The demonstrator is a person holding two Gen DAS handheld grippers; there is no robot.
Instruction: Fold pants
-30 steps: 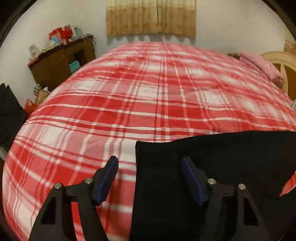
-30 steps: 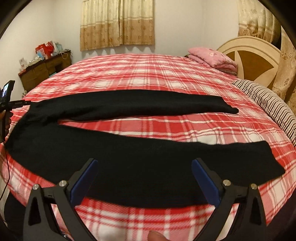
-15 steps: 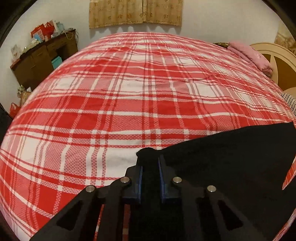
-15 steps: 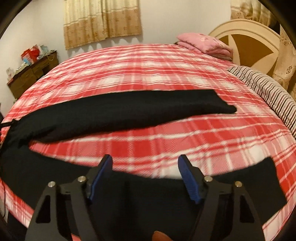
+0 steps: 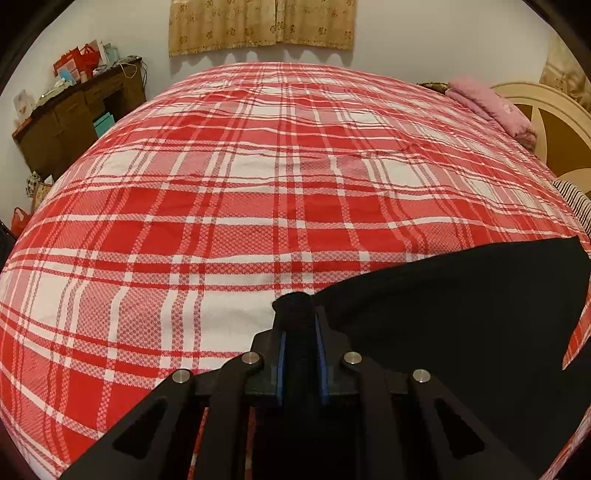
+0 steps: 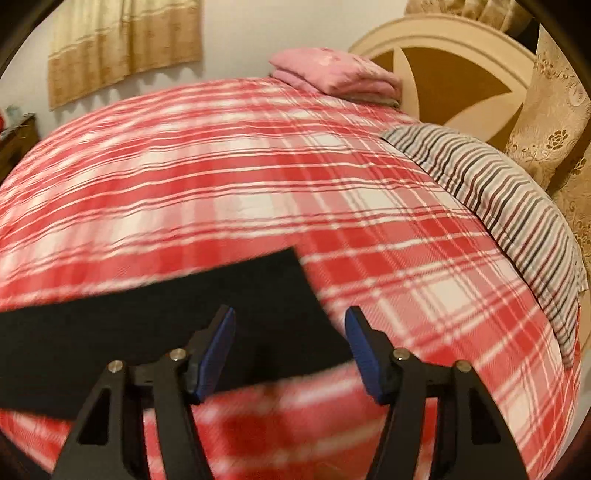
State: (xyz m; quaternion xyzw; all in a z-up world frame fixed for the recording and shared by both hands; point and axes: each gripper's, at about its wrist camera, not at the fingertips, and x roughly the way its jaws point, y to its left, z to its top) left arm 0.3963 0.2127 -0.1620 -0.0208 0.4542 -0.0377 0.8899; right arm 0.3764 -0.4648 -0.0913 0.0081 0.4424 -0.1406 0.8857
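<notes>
The black pants [image 5: 443, 306] lie on a bed with a red and white plaid cover [image 5: 258, 184]. My left gripper [image 5: 301, 332] is shut on a bunched corner of the pants, and the cloth fans out to the right from the pinch. In the right wrist view a black leg end [image 6: 184, 306] lies across the lower left. My right gripper [image 6: 290, 325] is open, its blue pads on either side of the leg's hem corner, just above the cloth. The view is motion blurred.
A striped pillow [image 6: 498, 206] and a cream headboard [image 6: 461, 66] are at the right. A folded pink cloth [image 6: 332, 74] lies at the far side of the bed. A dark wooden cabinet [image 5: 74, 122] stands left of the bed, curtains [image 5: 258, 22] behind.
My left gripper closed on the pants corner and has lifted it slightly. My right gripper moved right along the near leg to its hem end and stays open.
</notes>
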